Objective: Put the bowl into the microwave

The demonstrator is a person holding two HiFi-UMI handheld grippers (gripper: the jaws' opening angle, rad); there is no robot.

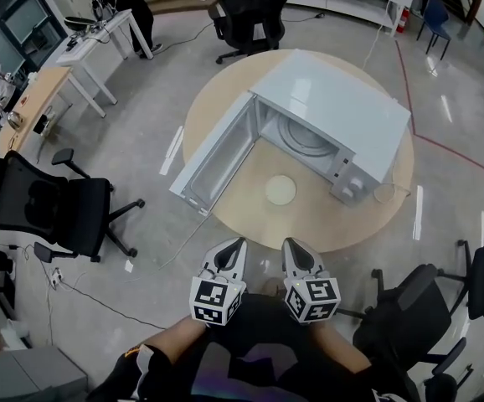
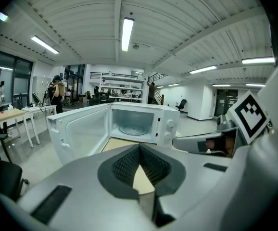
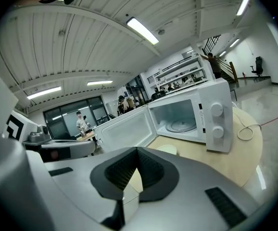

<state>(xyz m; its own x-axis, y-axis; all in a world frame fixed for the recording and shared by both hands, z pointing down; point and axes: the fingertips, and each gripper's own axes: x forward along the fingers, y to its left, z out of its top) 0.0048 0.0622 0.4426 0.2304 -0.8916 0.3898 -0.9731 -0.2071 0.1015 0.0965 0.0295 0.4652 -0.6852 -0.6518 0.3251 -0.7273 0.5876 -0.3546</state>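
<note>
Bowl (image 1: 280,190) sits on the round counter (image 1: 250,220), right way up, just in front of the microwave (image 1: 334,111) mouth, not inside. It is pale yellow and looks empty as far as I can tell. Microwave door (image 1: 217,153) is swung wide to my left, with the glass turntable (image 1: 305,136) showing in the cavity and the two knobs on the right panel facing me. A thin cable loop (image 1: 386,193) lies on the counter by the microwave's right corner. My left hand-held gripper (image 1: 239,244) and right hand-held gripper (image 1: 289,244) are side by side close to my body, at the near edge of the counter, well apart from the bowl, both pointing toward the microwave. On both, the jaw tips are together with nothing between them, and only counter shows through the gap behind the pads. A black office chair (image 1: 49,208) stands on the floor to my left, another (image 1: 409,316) to my right. People stand at desks far back left.
</note>
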